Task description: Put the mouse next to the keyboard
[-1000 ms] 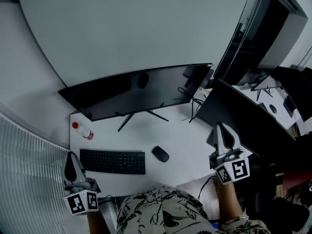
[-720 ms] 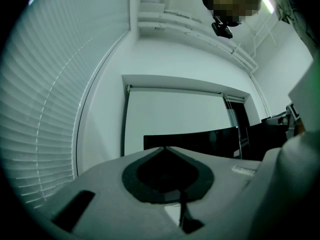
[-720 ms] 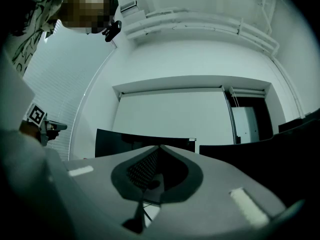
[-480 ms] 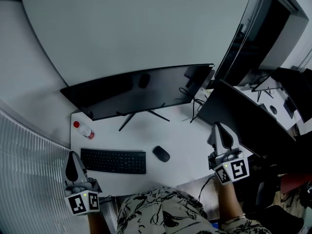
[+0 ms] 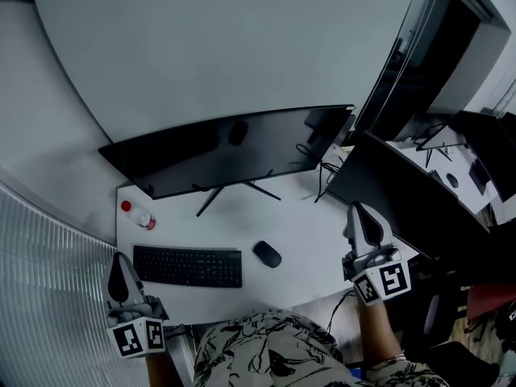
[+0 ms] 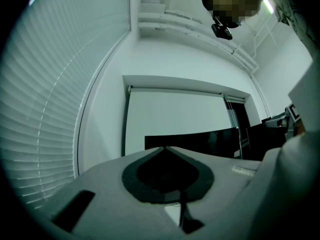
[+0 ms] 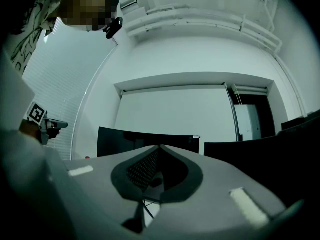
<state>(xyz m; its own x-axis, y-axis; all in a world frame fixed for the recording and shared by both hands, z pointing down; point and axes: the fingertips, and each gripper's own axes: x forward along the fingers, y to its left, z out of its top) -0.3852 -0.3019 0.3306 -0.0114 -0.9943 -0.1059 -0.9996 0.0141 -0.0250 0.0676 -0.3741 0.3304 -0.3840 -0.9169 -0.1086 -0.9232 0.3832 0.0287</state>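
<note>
Head view is showing the mouse (image 5: 267,254) lying on the white desk (image 5: 306,224), near the right end of the keyboard (image 5: 188,266) without touching it. The left gripper (image 5: 119,266) and the right gripper (image 5: 361,216) are hovering at the desk's near corners, each with jaws pressed together, gripping nothing.

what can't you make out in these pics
- Head view: print on the keyboard keys and the bottle label, too small.
- Head view: whether the mouse has a cable, too dark and small.
- Head view: the desk front edge, hidden by the person's patterned shirt.
- Left gripper view: the mouse and keyboard, hidden behind the left hand-held gripper itself.
</note>
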